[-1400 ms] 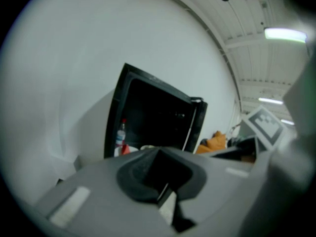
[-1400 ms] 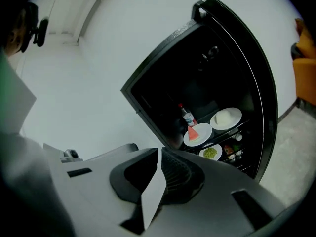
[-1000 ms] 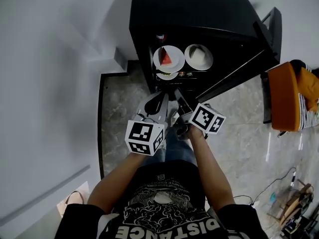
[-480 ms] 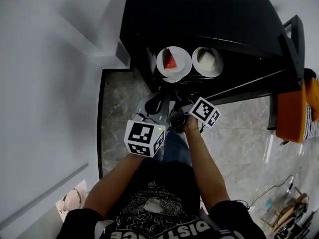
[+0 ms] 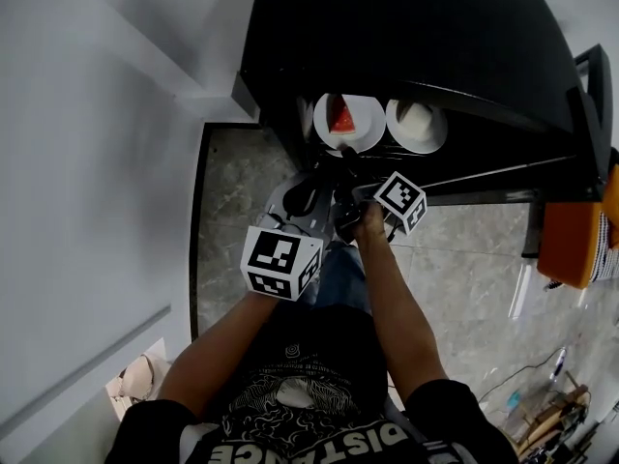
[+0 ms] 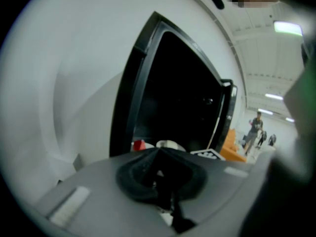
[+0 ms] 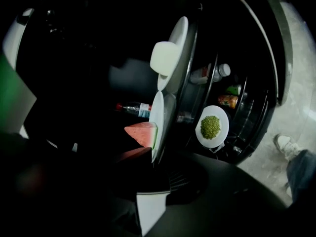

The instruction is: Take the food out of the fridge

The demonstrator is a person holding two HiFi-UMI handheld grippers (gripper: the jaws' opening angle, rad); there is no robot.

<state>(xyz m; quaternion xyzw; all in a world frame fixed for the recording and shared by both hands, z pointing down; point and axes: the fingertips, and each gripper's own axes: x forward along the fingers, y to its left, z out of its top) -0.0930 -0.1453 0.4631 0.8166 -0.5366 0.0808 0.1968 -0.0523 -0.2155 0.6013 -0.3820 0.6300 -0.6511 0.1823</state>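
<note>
Right gripper (image 5: 343,152) lowered to watermelon plate (image 5: 368,130), jaws apart; shirt (image 5: 324,409) reads DISTANCE.

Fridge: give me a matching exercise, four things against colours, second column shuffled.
Things:
1. watermelon wedge
2. block on the neighbouring plate
3. heap on the lower plate
4. fridge body

Colours:
A. green
B. black
C. pinkish red
D. pale white

Pairs: 1-C, 2-D, 3-A, 4-B
</note>
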